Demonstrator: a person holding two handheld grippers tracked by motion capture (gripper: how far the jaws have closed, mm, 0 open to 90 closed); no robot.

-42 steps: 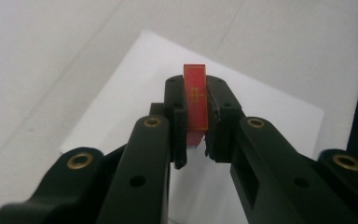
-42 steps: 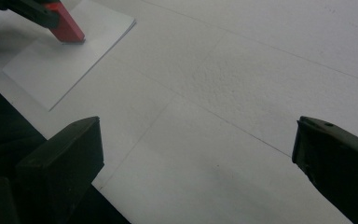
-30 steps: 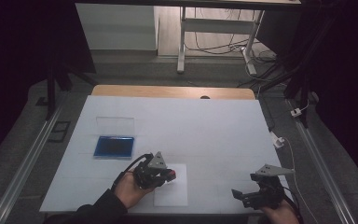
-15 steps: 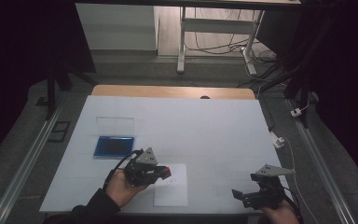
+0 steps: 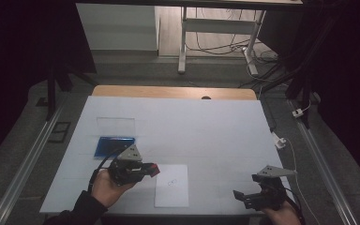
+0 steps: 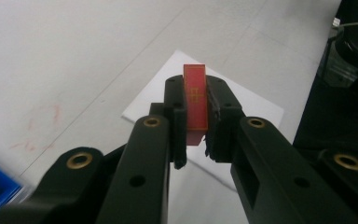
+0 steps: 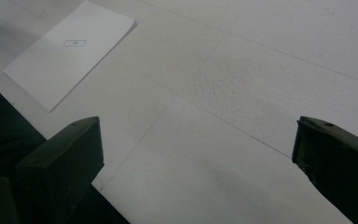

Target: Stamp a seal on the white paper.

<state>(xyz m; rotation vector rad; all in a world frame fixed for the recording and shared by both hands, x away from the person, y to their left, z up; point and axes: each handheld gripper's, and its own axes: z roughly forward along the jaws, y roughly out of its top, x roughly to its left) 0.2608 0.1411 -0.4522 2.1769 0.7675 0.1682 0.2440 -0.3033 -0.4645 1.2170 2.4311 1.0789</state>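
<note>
- The left gripper (image 6: 196, 109) fingers clench a thin red card with gold marks (image 6: 195, 100); its lower end is hidden.
- The right gripper (image 7: 196, 154) fingers stand released near the front edge of the white bench (image 5: 206, 126), with open room around.

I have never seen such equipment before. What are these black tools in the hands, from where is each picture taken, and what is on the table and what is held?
There is no robot here. A person holds a hand tool with two black jaws in each hand. One picture comes from a fixed camera above, looking down on the white table. There the left gripper is at the left and the right gripper at the right. The other two pictures come from small cameras riding on each tool, looking along its jaws. On the table lie a white sheet with a small printed mark, a blue tray and a clear plate behind it. The left gripper is shut on a red block with gold lines. The right gripper's jaws stand wide open and hold nothing.
</note>
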